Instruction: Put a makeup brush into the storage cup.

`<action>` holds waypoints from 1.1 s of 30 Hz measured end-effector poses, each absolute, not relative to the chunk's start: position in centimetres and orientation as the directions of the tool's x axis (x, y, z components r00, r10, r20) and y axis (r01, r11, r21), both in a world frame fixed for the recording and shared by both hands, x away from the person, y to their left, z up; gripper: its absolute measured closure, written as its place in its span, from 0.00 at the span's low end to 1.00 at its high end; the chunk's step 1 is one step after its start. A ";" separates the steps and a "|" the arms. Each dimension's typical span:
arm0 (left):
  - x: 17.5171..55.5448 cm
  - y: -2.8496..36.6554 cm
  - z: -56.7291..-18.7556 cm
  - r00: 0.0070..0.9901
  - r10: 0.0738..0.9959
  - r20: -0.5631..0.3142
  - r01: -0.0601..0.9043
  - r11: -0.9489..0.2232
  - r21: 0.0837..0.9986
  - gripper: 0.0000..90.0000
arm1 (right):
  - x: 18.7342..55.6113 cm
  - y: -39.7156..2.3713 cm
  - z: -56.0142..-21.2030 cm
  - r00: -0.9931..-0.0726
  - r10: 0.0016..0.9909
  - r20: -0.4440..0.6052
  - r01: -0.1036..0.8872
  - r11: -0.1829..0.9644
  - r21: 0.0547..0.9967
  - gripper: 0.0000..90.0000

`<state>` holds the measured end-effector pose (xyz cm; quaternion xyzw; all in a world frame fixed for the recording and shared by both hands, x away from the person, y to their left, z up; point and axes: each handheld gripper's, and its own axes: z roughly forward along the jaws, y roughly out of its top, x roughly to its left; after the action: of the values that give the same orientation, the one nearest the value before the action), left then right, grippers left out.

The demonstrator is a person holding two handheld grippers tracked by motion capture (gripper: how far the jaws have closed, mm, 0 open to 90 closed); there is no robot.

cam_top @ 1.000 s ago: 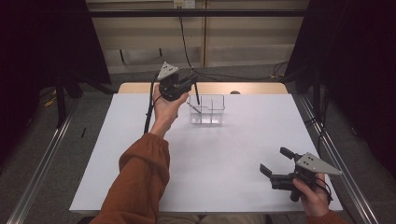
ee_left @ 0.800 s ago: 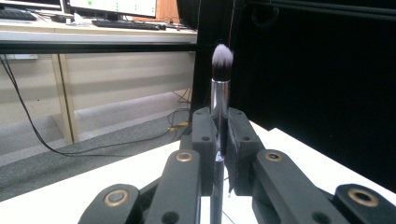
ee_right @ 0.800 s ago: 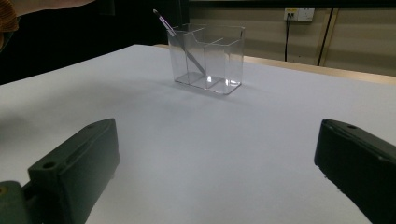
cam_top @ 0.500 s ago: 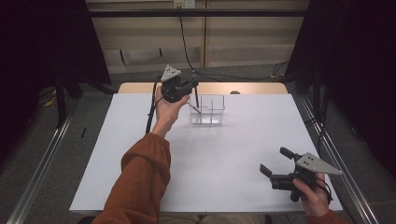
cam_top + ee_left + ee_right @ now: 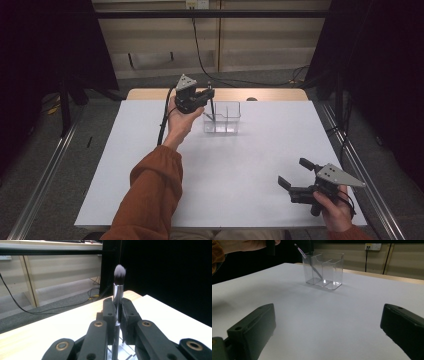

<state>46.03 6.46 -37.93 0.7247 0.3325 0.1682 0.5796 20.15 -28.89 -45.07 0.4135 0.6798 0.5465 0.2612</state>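
Note:
My left gripper (image 5: pixel 207 95) hangs over the left end of a clear, divided plastic box (image 5: pixel 226 120) at the far middle of the table. It is shut on a makeup brush (image 5: pixel 119 273) with a silver ferrule and dark, pale-tipped bristles. The brush stands upright, bristles up, and its handle reaches down toward the box (image 5: pixel 125 350). The left gripper's (image 5: pixel 118 305) jaws clamp the brush below the ferrule. A thin stick (image 5: pixel 311 263) leans in the left compartment of the box (image 5: pixel 329 270). My right gripper (image 5: pixel 296 176) rests open at the near right, and its jaws (image 5: pixel 327 326) stand wide apart with nothing between them.
A white sheet (image 5: pixel 220 170) covers the table, with a wooden strip (image 5: pixel 270 94) along the far edge. A black cable (image 5: pixel 162 127) trails from the left gripper down past the person's orange sleeve (image 5: pixel 150 195). Metal rails (image 5: pixel 45 175) run along both sides of the table.
The left gripper has edged slightly to the right with the brush, closer over the box. The right gripper has stayed where it was.

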 end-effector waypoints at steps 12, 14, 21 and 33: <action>45.9 6.4 -38.6 0.733 0.666 -0.140 0.301 -0.133 0.944 0.93 | 20.1 -28.9 -45.1 -0.523 0.847 0.095 0.277 0.063 0.959 0.00; 46.0 6.4 -38.7 0.732 0.667 -0.137 0.303 -0.138 0.943 0.93 | 20.2 -28.9 -45.1 -0.522 0.847 0.095 0.279 0.065 0.958 0.00; 46.1 6.4 -39.1 0.733 0.667 -0.134 0.311 -0.153 0.938 0.92 | 20.2 -28.9 -45.1 -0.523 0.847 0.095 0.282 0.066 0.957 0.00; 46.2 7.0 -39.0 0.698 0.701 -0.144 0.315 -0.120 0.941 0.58 | 20.2 -28.9 -45.1 -0.526 0.845 0.097 0.282 0.066 0.957 0.00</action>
<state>46.23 7.04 -39.00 0.7286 0.3489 0.1711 0.5641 20.19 -28.92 -45.14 0.4127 0.6828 0.5446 0.2585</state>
